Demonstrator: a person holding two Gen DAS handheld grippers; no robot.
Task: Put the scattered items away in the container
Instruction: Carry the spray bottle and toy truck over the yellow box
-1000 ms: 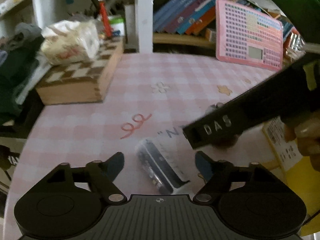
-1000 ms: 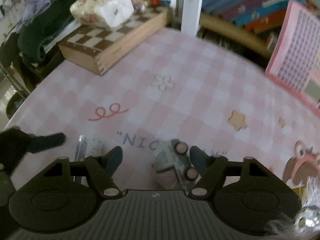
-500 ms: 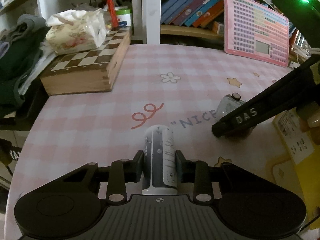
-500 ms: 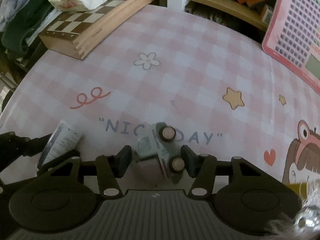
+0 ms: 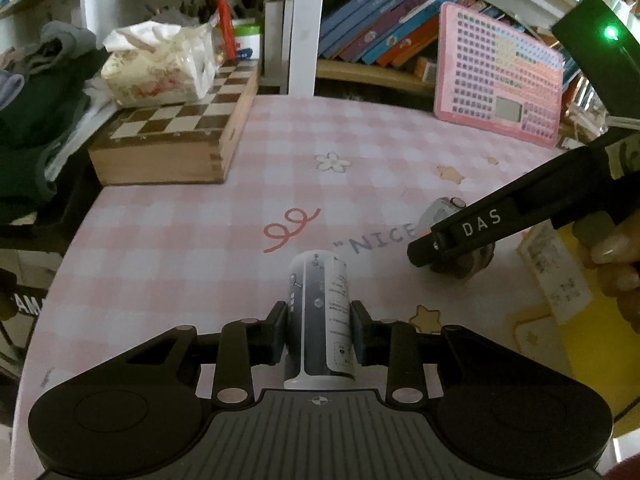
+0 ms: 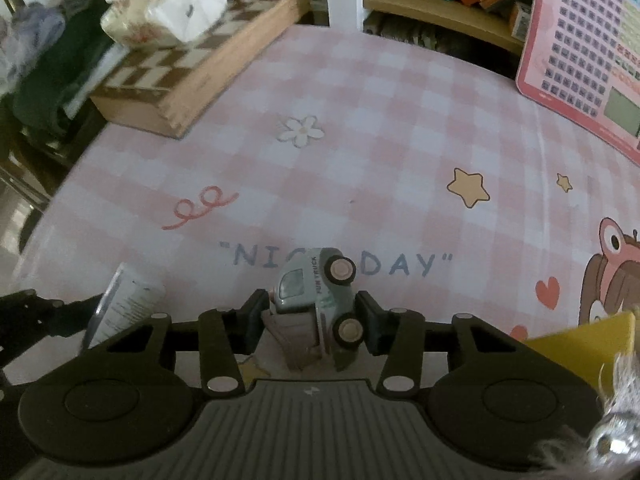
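Both hand-held grippers have gone from spread fingers either side of their targets to clamped on them. Left hand-held gripper [image 5: 319, 334] now pinches the tube [image 5: 320, 312] around its middle, the tube lying along the fingers with its far end pointing across the tabletop [image 5: 280, 168]. Right hand-held gripper [image 6: 310, 322] has narrowed onto the toy truck [image 6: 320, 300], which is tipped on its side between the pads, wheels facing right. In the left view the truck [image 5: 444, 210] sits just beyond the right tool's black finger, right of the tube.

By my reading the grasp step is done for both items, and they look barely lifted, if at all; whether they still touch the cloth I cannot tell. Next comes carrying them to the container. That is probably the yellow box [image 6: 580, 344] at the right edge of the right view; only a corner of it shows, with something fuzzy and silvery in front, so its contents cannot be made out. The right item has the shorter trip; the left must cross behind or after it to avoid a clash. A truck held on its side may pivot, so a steady lift seems wise.
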